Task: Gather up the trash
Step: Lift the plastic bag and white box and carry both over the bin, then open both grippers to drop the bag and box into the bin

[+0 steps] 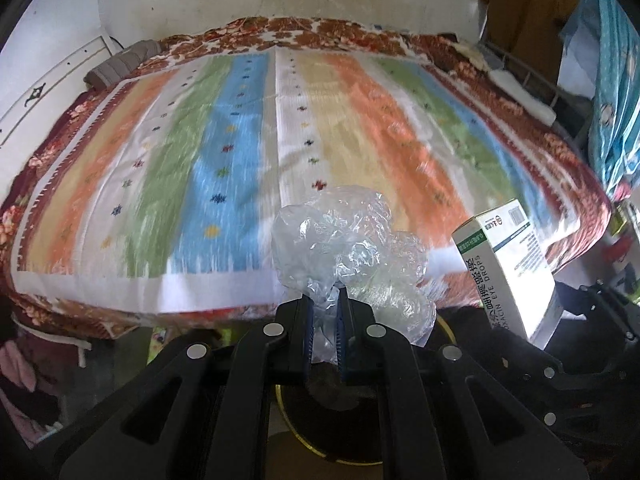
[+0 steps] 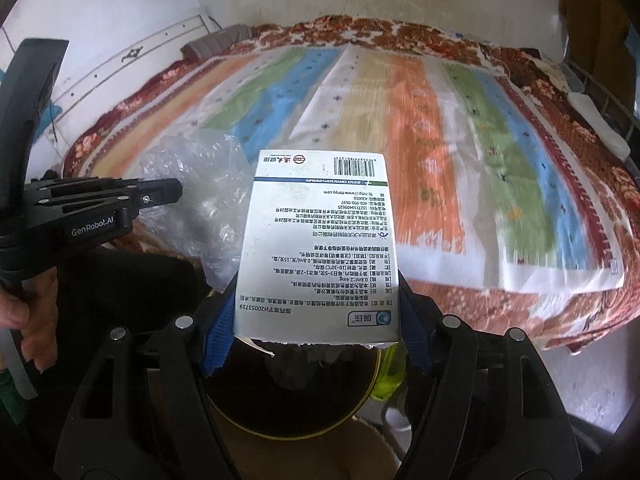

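My left gripper [image 1: 323,300] is shut on a crumpled clear plastic bag [image 1: 344,240], held in front of the bed edge; the bag also shows in the right wrist view [image 2: 200,184], beside the left gripper [image 2: 176,192]. My right gripper [image 2: 316,296] is shut on a white eye-drops box [image 2: 320,240] with printed text and a barcode; the box also shows in the left wrist view [image 1: 508,264] at the right. Below both grippers sits a dark round bin with a gold rim [image 2: 372,404], partly hidden, seen also in the left wrist view [image 1: 292,412].
A bed with a striped multicolour cover [image 1: 248,128] over a red floral blanket [image 2: 560,312] fills the view ahead. A grey folded cloth [image 1: 120,64] lies at its far left. A metal rack [image 1: 552,92] stands at the right. White wall behind.
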Available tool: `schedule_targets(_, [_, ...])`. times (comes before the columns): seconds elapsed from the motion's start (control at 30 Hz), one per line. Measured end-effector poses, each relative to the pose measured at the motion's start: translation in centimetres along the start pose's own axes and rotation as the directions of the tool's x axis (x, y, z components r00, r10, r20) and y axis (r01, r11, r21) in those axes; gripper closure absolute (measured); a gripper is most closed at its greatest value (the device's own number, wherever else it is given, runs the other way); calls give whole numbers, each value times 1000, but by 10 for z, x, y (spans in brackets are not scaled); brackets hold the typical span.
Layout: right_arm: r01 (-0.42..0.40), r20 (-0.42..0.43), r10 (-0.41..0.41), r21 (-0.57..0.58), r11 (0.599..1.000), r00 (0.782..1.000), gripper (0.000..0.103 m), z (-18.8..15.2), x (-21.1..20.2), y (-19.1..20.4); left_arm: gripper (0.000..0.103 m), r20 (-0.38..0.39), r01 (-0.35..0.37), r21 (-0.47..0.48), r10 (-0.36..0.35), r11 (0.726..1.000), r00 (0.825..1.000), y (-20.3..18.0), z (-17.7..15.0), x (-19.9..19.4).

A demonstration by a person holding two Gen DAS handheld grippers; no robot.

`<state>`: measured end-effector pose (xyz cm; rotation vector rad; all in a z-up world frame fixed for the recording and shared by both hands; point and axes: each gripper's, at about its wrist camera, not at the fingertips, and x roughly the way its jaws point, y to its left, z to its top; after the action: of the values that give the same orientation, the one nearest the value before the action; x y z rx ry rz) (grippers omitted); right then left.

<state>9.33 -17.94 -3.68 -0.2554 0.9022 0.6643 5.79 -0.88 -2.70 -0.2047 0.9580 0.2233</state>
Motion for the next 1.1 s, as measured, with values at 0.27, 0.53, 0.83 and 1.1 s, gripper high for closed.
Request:
schedule_targets(0.27, [9, -84, -9, -1, 1000, 996, 37, -23, 15, 7, 95, -88, -10, -19, 8, 1000, 996, 1, -23, 16])
schedule_targets(0.53, [-10, -242, 27, 71, 997, 970, 37, -45, 51, 7, 94, -205, -29, -13, 26, 999, 978, -5, -35, 46])
schedule_targets(0.83, [-15, -343, 62, 137, 990, 937, 37, -61, 80, 4, 94, -346, -47, -17, 38, 999, 938, -7, -50, 84])
schedule_targets(1.1, [-57, -384, 163, 273, 960, 909, 36, -68, 100, -6, 84, -395, -24, -61, -2, 998, 919, -3, -52, 100])
